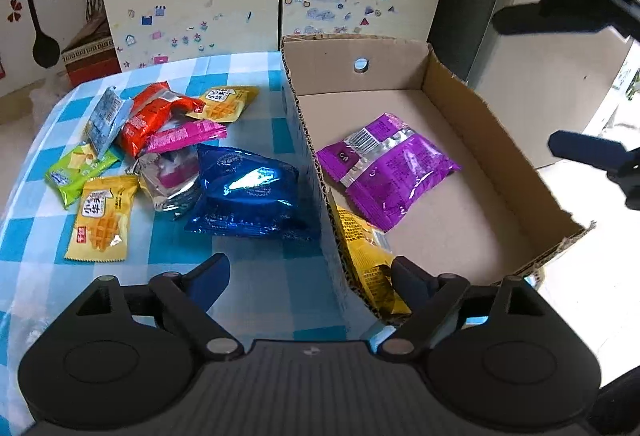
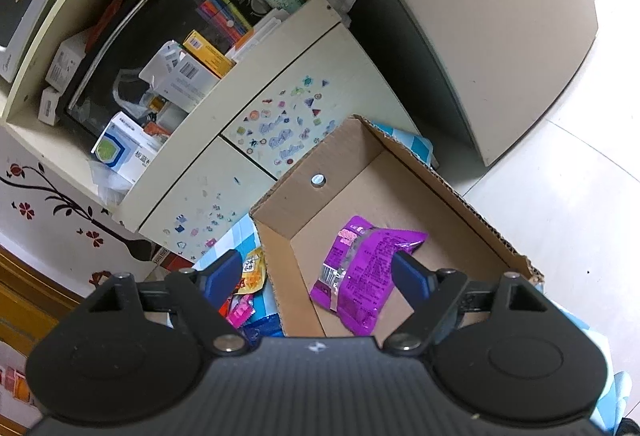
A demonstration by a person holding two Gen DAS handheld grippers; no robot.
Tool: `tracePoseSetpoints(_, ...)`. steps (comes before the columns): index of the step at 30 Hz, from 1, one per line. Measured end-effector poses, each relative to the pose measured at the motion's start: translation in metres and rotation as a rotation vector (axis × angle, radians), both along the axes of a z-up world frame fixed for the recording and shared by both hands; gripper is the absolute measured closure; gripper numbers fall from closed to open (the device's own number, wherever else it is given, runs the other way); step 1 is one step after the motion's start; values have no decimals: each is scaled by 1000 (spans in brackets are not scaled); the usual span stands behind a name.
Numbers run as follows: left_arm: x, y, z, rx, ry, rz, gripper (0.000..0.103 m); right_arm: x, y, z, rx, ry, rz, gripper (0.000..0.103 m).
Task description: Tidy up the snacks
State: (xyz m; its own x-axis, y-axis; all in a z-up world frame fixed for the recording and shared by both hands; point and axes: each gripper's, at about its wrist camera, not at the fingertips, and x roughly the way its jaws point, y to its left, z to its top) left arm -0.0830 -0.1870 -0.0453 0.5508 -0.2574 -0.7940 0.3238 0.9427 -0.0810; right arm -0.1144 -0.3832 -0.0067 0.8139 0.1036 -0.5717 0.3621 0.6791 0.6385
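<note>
A cardboard box (image 1: 460, 103) stands on the right of the blue-checked table (image 1: 256, 288). Inside it lie a purple packet (image 1: 388, 167) (image 2: 360, 276) and a yellow packet (image 1: 364, 256) against the left wall. To the left of the box lies a heap of snacks: a blue foil packet (image 1: 248, 191), a silver one (image 1: 168, 175), a yellow waffle packet (image 1: 102, 220), and red (image 1: 152, 115), pink (image 1: 184, 135) and green (image 1: 76, 171) ones. My left gripper (image 1: 310, 270) is open, straddling the box's left wall, nothing held. My right gripper (image 2: 316, 262) (image 1: 524, 83) hangs open above the box, empty.
A cream cabinet (image 1: 192, 15) with stickers on its doors stands behind the table, its shelf (image 2: 132, 75) crowded with boxes. A tall beige appliance (image 2: 480, 35) stands to the right. The pale floor (image 2: 560, 215) lies beyond the box's right side.
</note>
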Motion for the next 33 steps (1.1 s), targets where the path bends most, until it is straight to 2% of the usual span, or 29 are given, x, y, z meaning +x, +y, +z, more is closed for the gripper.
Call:
tracePoseSetpoints(3,-5,9,8,-48,-14,-19,11,1,2,0,-9,0,15,21)
tracePoseSetpoints(7,-13,25,16,-59,-37,-35,11,5,8,1,-23,-9,51,19)
tracePoseSetpoints(14,-11,74,23,-135,-14,37,7,10,24,4,-62,-38,131,19)
tracePoseSetpoints(21,4,118,22,-135,14,118,6,13,42,6,-113,-75,211,19)
tracePoseSetpoints(24,11,136,23,-133,11,145,5,15,52,8,-139,-97,261,16)
tracePoseSetpoints(33,41,170,20,-56,20,182,2,25,89,7,-247,-118,435,16)
